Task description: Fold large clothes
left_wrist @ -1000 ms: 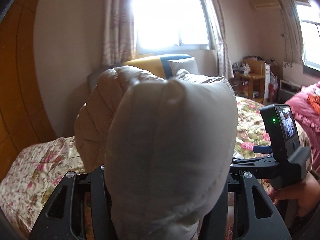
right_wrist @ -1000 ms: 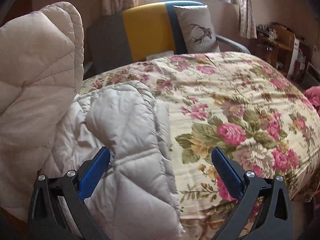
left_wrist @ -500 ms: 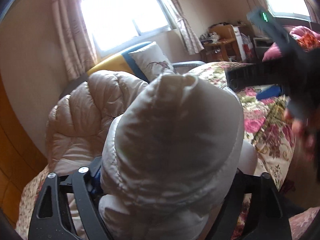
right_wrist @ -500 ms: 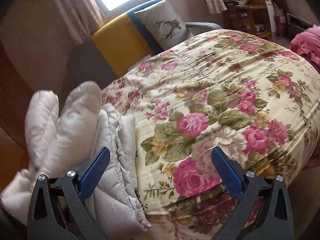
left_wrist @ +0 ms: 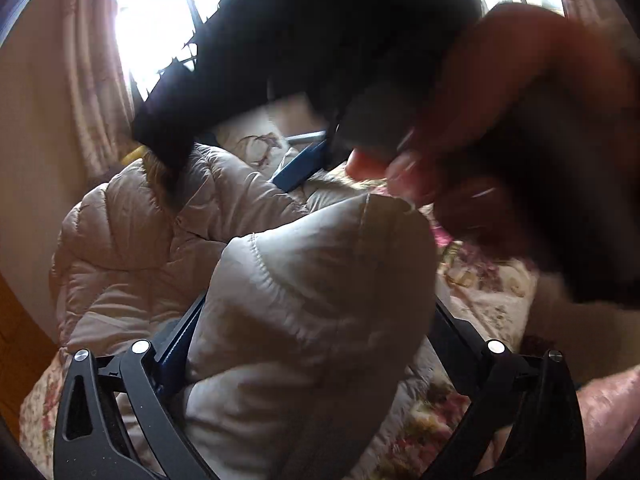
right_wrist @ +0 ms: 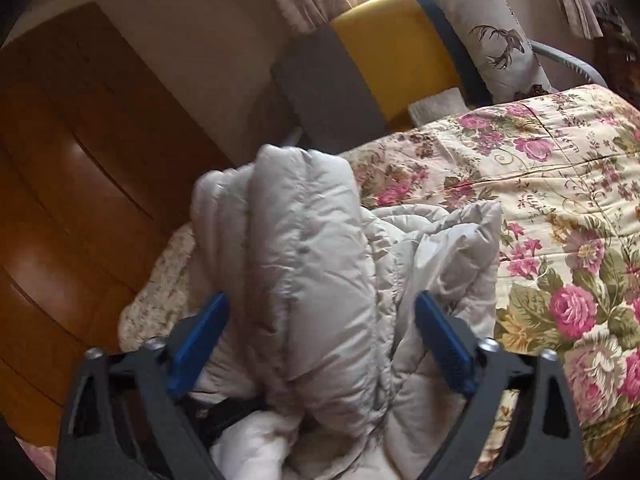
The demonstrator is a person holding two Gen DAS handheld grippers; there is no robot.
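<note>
A beige quilted puffer jacket (left_wrist: 144,248) lies bunched on the floral bedspread (right_wrist: 560,200). My left gripper (left_wrist: 316,320) is shut on a thick fold of the jacket, which bulges up between its jaws and hides the pads. My right gripper (right_wrist: 322,344) is open; its blue pads (right_wrist: 440,348) stand wide on either side of an upright ridge of the jacket (right_wrist: 312,280). In the left wrist view the right gripper (left_wrist: 304,164) and the hand holding it (left_wrist: 520,140) pass close overhead, blurred.
A wooden wardrobe (right_wrist: 80,200) stands left of the bed. A grey, yellow and blue chair (right_wrist: 380,64) with a deer-print pillow (right_wrist: 496,36) is behind the bed, under a curtained window (left_wrist: 160,32).
My right gripper swung left from over the bedspread onto the jacket, now straddling its ridge. It now fills the top of the left wrist view. My left gripper kept its hold.
</note>
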